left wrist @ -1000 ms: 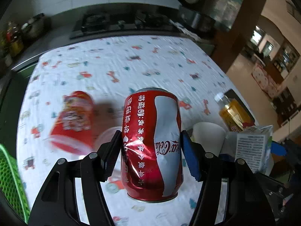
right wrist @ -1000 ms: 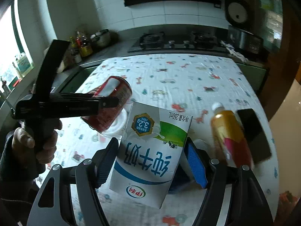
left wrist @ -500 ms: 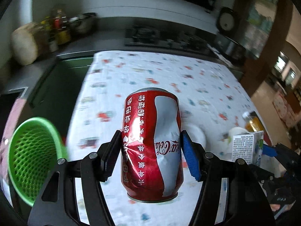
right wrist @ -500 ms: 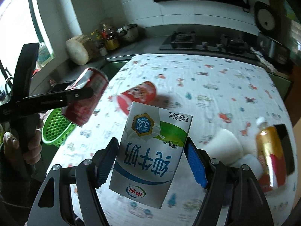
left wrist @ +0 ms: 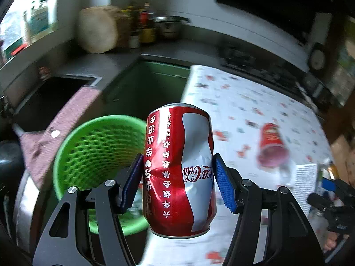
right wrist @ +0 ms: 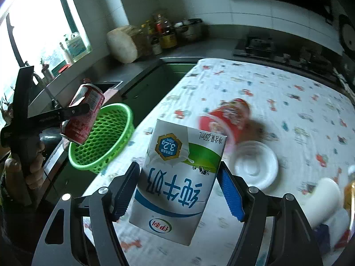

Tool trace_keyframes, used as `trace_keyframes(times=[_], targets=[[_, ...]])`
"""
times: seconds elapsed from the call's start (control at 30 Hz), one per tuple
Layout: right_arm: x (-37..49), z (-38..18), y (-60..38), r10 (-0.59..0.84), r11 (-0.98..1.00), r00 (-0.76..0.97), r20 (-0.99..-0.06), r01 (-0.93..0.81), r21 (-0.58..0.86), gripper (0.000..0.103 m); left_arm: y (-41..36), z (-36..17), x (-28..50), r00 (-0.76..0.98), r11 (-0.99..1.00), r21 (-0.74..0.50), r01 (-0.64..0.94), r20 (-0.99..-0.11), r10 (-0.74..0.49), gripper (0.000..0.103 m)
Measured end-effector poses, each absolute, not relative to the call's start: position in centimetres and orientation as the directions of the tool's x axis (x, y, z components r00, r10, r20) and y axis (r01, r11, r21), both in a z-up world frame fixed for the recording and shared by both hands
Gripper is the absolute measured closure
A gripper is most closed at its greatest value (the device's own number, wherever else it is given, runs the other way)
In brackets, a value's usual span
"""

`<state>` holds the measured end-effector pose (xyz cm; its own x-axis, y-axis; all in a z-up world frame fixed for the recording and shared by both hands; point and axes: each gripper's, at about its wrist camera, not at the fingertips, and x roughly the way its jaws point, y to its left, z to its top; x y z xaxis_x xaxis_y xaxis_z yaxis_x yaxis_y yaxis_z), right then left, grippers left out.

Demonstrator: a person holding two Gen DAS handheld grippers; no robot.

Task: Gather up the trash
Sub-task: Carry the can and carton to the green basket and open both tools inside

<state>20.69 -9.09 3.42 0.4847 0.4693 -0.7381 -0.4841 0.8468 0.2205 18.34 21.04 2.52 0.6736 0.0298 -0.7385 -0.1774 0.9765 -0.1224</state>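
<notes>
Since the frame a second ago, the left gripper (left wrist: 177,181) has swung away from the middle of the table toward its left edge, so the green mesh basket (left wrist: 97,155), then barely at the corner of its view, now fills the space behind the can. The right gripper (right wrist: 178,187) has turned the same way, and the basket (right wrist: 104,139) now shows in its view too.

The left gripper's blue pads (left wrist: 224,186) press both sides of the dented red cola can (left wrist: 179,170), which is held with its print upside down. From the right wrist view, the can (right wrist: 85,115) hangs tilted above the basket's near rim, the gripper's black fingers reaching in from the left, and the person's left hand (right wrist: 24,170) is wrapped around the handle with the fingers curled.

The right gripper is closed on the white milk carton (right wrist: 177,177), also upside down and tilted slightly, held over the table's left part, short of the basket.

On the patterned tablecloth (right wrist: 277,93) a red paper cup (right wrist: 224,117) lies on its side, blurred, with a white lid (right wrist: 255,164) just beside it. At the far right lies a white cup (right wrist: 321,199) and what may be a yellow bottle (right wrist: 349,190), too cropped to be sure.
</notes>
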Motion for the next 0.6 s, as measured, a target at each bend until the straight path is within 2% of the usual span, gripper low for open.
trace_keyframes(times=[0.2, 0.6], targets=[[21.2, 2.7, -5.4, 0.494, 0.821, 0.447, -0.746, -0.522, 0.231, 0.034, 26.4, -0.2, 18.5, 0.633, 0.952, -0.116, -0.282, -0.768, 0.094, 0.041], [21.9, 1.8, 0.8, 0.531, 0.776, 0.387, -0.754, -0.579, 0.249, 0.034, 32.3, -5.4, 18.5, 0.557, 0.914, -0.145, -0.38, -0.825, 0.101, 0.039]])
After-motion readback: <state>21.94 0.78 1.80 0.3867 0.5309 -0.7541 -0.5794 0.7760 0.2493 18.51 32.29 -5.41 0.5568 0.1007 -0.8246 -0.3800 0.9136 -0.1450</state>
